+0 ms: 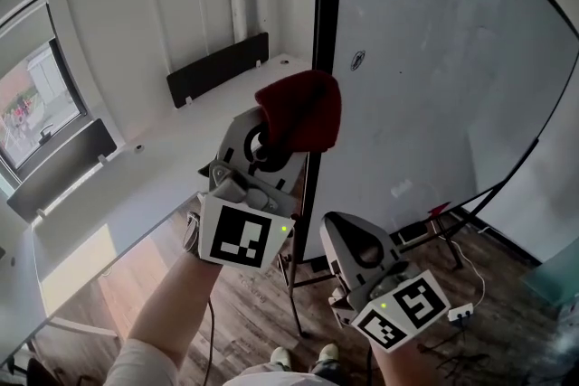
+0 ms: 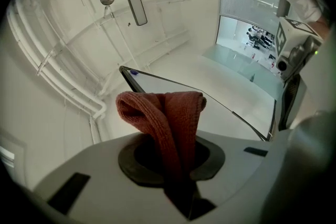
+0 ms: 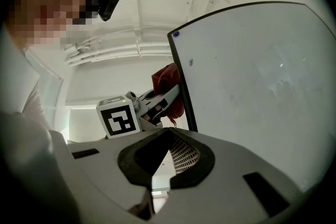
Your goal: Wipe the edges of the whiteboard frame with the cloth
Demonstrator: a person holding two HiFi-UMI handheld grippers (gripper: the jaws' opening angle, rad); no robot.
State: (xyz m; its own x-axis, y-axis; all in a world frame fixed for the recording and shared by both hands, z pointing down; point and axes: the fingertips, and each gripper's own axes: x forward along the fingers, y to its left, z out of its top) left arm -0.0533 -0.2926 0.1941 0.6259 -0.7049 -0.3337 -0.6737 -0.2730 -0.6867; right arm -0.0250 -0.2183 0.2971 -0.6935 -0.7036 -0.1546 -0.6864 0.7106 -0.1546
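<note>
Our left hand-held gripper (image 1: 269, 133) clamps the red cloth (image 1: 303, 111), which presses against the black frame edge (image 1: 326, 4) of the whiteboard (image 1: 434, 59). At its 5 o'clock, our right hand-held gripper (image 1: 333, 223) hangs narrow, jaws together on nothing.

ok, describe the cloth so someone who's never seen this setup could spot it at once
Find the big whiteboard and follow its black upright frame edge down. At that edge the left gripper is shut on the cloth. It is the only dark red, soft, folded thing; its neighbours are white, grey or black.
</note>
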